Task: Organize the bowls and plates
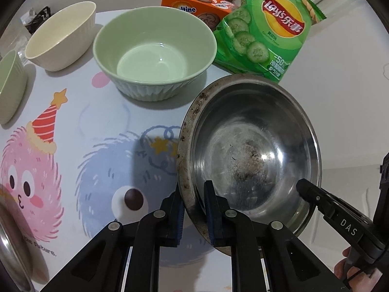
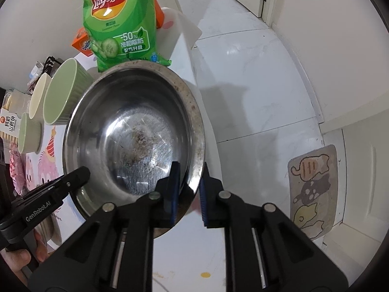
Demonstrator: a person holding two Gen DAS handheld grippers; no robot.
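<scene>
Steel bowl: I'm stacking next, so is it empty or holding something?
Empty: the steel bowl shows only bare metal with dark burnt-looking stains at its bottom.

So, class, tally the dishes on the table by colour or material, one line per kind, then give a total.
Green bowls: 2
Cream bowl: 1
Steel bowl, held at its rim by both claws: 1
Steel dish, only its edge showing at the lower left: 1
Total: 5

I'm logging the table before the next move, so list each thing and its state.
steel bowl: empty, stained, gripped at opposite rims
left hand-held gripper: shut on rim
right hand-held gripper: shut on rim
large green bowl: upright, empty
cream bowl: upright, empty
chip bag: sealed
</scene>
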